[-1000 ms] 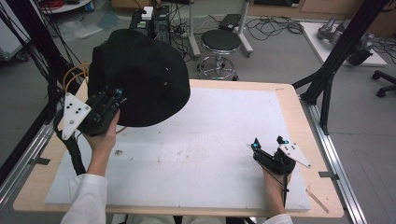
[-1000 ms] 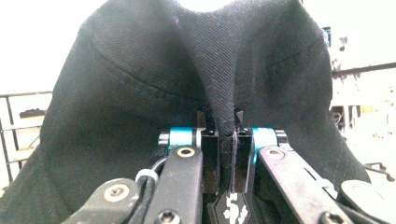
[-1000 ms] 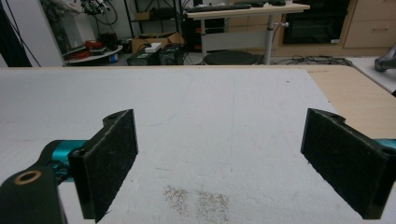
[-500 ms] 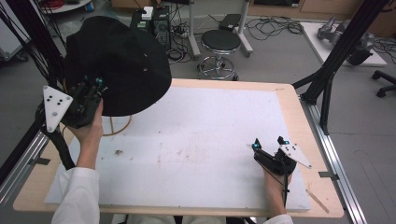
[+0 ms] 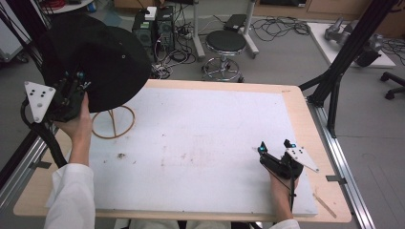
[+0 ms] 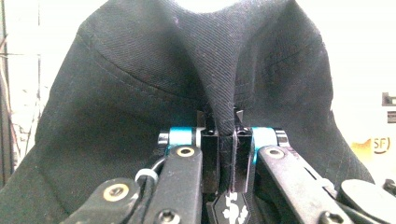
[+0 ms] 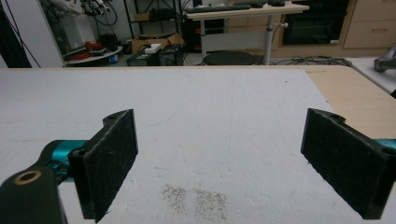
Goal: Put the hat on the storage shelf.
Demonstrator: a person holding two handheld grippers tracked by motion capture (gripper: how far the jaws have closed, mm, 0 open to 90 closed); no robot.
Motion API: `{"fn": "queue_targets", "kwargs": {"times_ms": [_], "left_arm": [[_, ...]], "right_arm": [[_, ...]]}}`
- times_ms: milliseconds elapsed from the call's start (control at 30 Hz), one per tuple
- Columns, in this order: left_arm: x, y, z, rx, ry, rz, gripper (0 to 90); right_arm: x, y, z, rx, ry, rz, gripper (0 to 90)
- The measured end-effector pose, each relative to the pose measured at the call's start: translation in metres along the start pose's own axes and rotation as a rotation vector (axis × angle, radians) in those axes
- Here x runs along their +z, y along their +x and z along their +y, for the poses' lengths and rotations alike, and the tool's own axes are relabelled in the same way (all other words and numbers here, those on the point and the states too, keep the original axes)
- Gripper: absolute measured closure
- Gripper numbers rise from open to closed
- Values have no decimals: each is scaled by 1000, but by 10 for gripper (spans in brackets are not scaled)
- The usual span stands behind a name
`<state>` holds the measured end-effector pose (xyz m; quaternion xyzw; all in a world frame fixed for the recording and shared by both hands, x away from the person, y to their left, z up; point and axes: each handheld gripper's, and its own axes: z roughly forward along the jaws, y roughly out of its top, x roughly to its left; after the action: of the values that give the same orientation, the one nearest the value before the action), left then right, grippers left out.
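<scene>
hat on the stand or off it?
Off. The left gripper pinches the hat by its fabric, held up and left of the bare wooden stand.

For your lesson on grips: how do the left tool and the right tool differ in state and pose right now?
The left tool is shut, pinching a fold of the black hat; the right tool is open with nothing between its jaws. The left tool is raised at the table's left edge, above the wooden stand; the right tool sits low over the white mat. Both have black jaws and a grey plate.
</scene>
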<state>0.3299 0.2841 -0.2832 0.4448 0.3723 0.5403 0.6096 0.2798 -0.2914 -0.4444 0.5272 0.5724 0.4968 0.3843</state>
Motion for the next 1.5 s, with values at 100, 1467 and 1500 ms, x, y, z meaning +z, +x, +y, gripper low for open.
{"fn": "queue_targets", "kwargs": {"times_ms": [100, 1467, 1500], "left_arm": [[2, 3, -3, 1, 12, 12, 861], [8, 18, -28, -46, 244, -9, 839], [8, 18, -28, -41, 251, -11, 836]], "right_arm": [[0, -1, 0, -2, -2, 2, 101], [-1, -1, 0, -5, -2, 3, 102], [-1, -1, 0, -12, -7, 3, 101]]}}
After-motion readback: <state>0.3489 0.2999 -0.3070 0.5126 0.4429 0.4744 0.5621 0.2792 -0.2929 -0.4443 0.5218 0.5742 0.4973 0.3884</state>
